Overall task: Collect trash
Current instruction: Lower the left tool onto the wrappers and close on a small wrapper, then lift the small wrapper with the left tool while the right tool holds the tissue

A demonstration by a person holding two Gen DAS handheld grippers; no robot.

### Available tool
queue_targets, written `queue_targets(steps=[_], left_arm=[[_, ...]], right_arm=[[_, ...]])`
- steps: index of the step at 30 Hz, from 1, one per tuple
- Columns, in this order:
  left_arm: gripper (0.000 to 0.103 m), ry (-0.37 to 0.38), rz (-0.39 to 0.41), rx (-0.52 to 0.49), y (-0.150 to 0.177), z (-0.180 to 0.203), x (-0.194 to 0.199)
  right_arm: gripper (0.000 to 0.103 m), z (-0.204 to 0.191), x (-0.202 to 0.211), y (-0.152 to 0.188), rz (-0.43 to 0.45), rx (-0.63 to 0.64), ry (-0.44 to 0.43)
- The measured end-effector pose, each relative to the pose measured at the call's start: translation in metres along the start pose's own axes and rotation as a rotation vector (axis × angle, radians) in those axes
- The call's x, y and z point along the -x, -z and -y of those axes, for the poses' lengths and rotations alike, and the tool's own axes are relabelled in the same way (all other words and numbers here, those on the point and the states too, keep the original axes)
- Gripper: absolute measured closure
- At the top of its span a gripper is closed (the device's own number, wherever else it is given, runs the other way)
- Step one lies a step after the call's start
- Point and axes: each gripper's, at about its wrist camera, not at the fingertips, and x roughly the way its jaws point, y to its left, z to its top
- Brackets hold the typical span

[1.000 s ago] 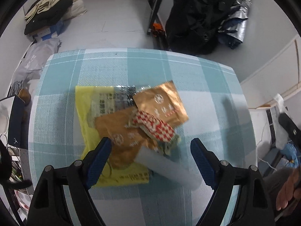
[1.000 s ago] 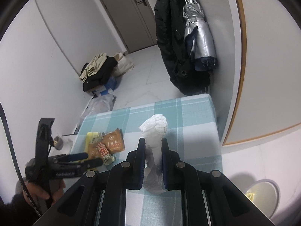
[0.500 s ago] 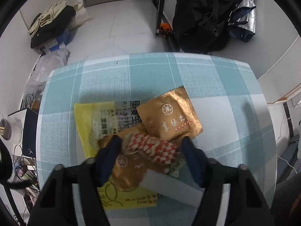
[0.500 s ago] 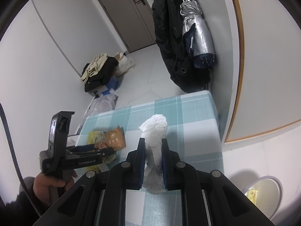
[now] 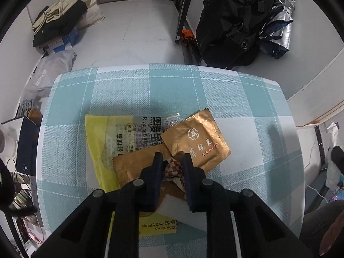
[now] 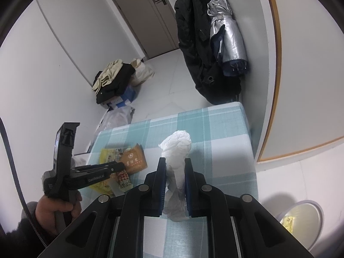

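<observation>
Now left gripper [image 5: 173, 161] jaws just closed onto checked wrapper [image 5: 174, 169]; right's around tissue [image 6: 176, 150].

Left hand-held gripper [image 5: 172, 159] angled steeply down, jaws just closing; right hand-held gripper [image 6: 175, 161] clamped; hand [image 6: 56, 211] gripping handle

A black coat [image 6: 193, 43] hangs beside a silver umbrella [image 6: 228, 36], possibly folded, behind the checked table [image 5: 120, 90].

- 2 gold wrappers [image 5: 194, 139], [image 5: 137, 167]
- 1 yellow bag [image 5: 101, 142]
- 1 red-checked wrapper [image 5: 173, 168]
- 1 crumpled white tissue [image 6: 176, 148]
- 1 desk [image 5: 120, 94]
- 1 bin [image 6: 305, 219]
- 2 grippers: left gripper [image 5: 172, 161], right gripper [image 6: 174, 163]
</observation>
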Motion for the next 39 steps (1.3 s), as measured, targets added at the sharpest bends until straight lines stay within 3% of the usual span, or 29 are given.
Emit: queue_targets(steps=[13, 19, 39], left_arm=[[0.096, 0.094, 0.012, 0.082, -0.002, -0.008, 0.015], [0.097, 0.096, 0.071, 0.046, 0.001, -0.004, 0.03], [0.099, 0.173, 0.184, 0.126, 0.016, -0.021, 0.07]], right_arm=[[0.089, -0.005, -0.004, 0.002, -0.007, 0.006, 0.026], [0.089, -0.007, -0.004, 0.003, -0.001, 0.013, 0.033], [0.089, -0.041, 0.005, 0.021, 0.024, 0.129, 0.014]])
